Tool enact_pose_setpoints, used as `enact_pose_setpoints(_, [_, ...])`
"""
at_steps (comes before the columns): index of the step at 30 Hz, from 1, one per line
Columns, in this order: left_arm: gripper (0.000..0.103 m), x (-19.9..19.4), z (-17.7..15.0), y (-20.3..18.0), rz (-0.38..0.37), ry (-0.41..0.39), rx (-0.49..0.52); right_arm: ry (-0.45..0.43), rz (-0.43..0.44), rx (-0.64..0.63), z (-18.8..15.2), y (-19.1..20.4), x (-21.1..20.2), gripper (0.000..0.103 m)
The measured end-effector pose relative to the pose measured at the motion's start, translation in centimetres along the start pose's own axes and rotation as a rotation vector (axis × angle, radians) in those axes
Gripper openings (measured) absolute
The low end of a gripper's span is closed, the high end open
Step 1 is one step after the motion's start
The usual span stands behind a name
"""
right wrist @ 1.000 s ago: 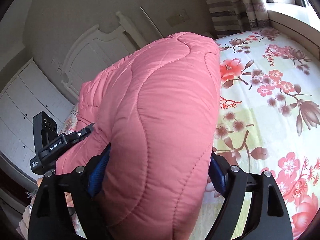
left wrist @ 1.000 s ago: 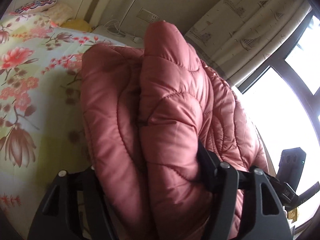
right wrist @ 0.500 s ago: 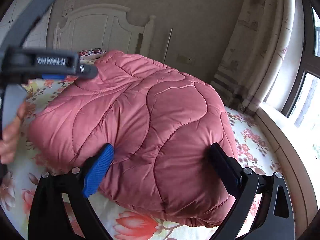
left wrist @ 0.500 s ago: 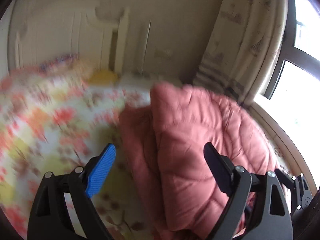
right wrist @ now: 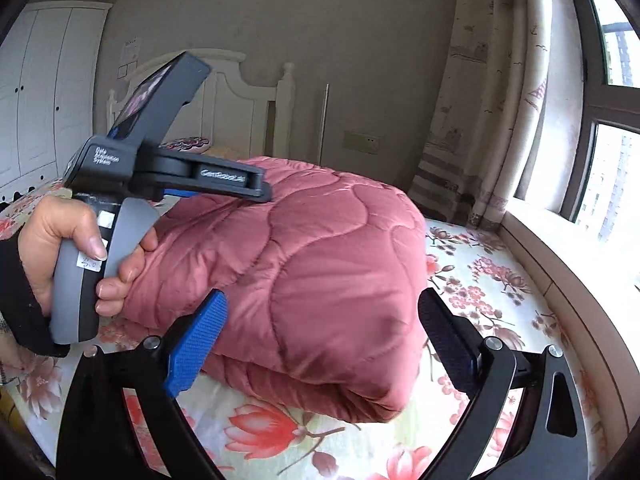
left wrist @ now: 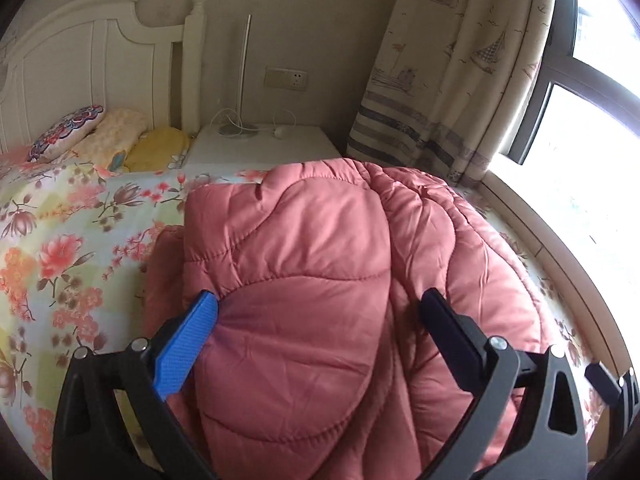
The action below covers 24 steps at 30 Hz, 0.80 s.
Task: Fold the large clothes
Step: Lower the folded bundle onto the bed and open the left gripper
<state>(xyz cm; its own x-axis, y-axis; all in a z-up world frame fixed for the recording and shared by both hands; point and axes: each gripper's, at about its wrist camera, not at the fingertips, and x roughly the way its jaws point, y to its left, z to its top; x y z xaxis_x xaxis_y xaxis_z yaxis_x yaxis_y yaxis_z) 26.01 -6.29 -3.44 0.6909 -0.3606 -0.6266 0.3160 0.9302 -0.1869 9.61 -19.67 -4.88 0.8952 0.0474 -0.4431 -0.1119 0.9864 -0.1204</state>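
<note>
Bulky pink quilted padded jacket (left wrist: 320, 280) folded into a thick bundle on the floral-print bedsheet (left wrist: 60, 240), left gripper (left wrist: 320, 320) spread wide over its top, gripping nothing, right gripper (right wrist: 320, 320) equally wide, nothing held, person's left hand (right wrist: 60, 240) around the grey handle

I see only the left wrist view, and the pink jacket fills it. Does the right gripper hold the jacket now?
Observer: No. The right gripper has its jaws wide open in front of the jacket and pinches no fabric.
Operator: Thank you. How does the jacket lie, seen from that side?
Observer: It is a folded bundle lying on the bed, and a lower layer shows under its near edge. The left gripper reaches over the bundle's top from the left, gripped by a hand.
</note>
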Motion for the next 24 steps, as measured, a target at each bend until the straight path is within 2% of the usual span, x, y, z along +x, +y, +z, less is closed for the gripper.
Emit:
enact_pose_setpoints(2, [0.101,-0.3,-0.4,0.1,-0.003,-0.02,0.025,0.064,0.017,0.026,-0.7,-1.3,1.4,0.086])
enact_pose_setpoints(4, [0.101,-0.2,-0.9,-0.3,0.033,-0.03,0.073,0.137,0.113,0.164,-1.5,-3.6,3.2,0.086])
enact_pose_setpoints(6, [0.101,0.1,-1.0,-0.1,0.045,-0.026,0.092,0.158,0.17,0.253,-1.8,-5.0,3.8,0.086])
enact_pose_setpoints(9, [0.101,0.1,-0.9,0.9,0.013,-0.01,0.042,0.165,0.176,0.264,-2.0,-5.1,3.7,0.086])
enact_pose_setpoints(11, [0.101,-0.5,-0.8,1.3,0.024,-0.01,0.012,0.161,0.163,0.254,-1.8,-4.8,2.9,0.086])
enact_pose_setpoints(14, [0.101,-3.0,-1.5,0.9,0.145,-0.051,0.007,0.126,0.153,0.257,-1.5,-5.0,0.6,0.086])
enact_pose_setpoints(17, [0.101,-7.0,-2.8,-0.6,0.366,-0.15,0.079,0.064,0.125,0.295,-1.0,-6.7,-2.5,0.09])
enact_pose_setpoints(19, [0.101,-11.0,-3.7,-1.9,0.476,-0.249,0.12,0.023,0.082,0.326,-0.5,-8.1,-4.7,0.091])
enact_pose_setpoints(22, [0.101,-17.2,-4.3,-3.4,0.536,-0.393,0.13,-0.04,0.037,0.375,0.4,-9.8,-7.9,0.092])
enact_pose_setpoints(24, [0.101,-20.5,-4.7,-4.2,0.563,-0.446,0.1,-0.088,0.007,0.383,1.4,-10.3,-10.0,0.094])
